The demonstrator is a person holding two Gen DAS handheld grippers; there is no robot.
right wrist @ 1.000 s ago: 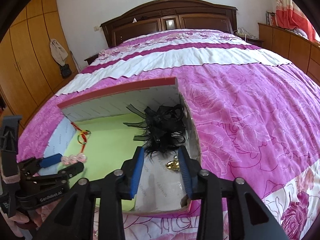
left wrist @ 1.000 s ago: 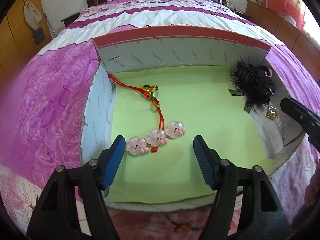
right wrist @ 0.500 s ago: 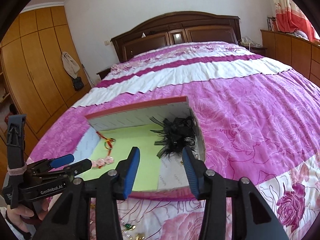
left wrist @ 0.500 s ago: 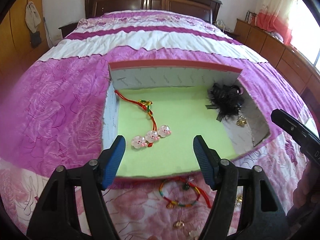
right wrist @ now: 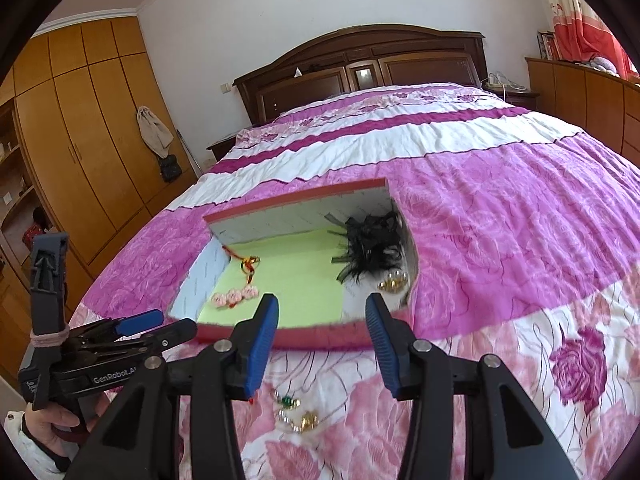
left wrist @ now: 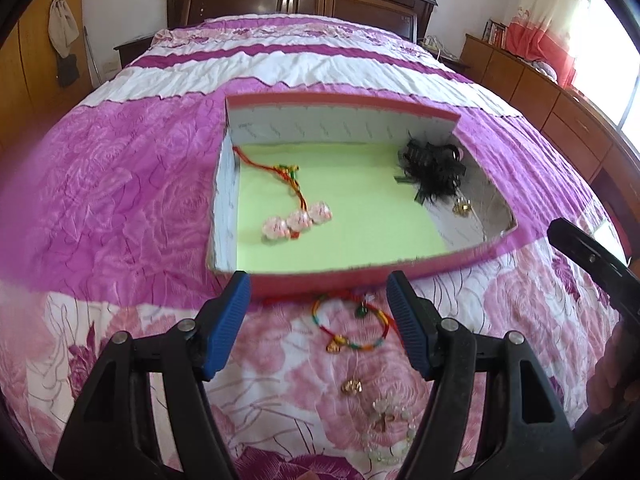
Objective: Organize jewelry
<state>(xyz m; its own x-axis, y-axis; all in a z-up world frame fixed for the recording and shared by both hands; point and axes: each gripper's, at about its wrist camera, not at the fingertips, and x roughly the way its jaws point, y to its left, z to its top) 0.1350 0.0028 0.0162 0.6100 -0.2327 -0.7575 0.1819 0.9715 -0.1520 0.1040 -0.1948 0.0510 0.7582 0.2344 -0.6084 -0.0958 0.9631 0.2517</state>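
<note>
While "GenRobot.AI" showed on your left tool [right wrist: 158,322], both it and right tool [right wrist: 322,344] hung released, gripping nothing, above the bed [right wrist: 500,208].

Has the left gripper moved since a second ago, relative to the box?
Yes. The left gripper has pulled back from the box: its fingertips were over the green lining beside the pink charms, now they sit before the near wall.

Home bedroom: quilted bed [right wrist: 460,168]; wooden headboard [right wrist: 360,68]; wardrobe [right wrist: 80,128]

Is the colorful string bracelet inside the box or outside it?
Outside. The bracelet lies on the bedspread, just before the box's red front wall.
</note>
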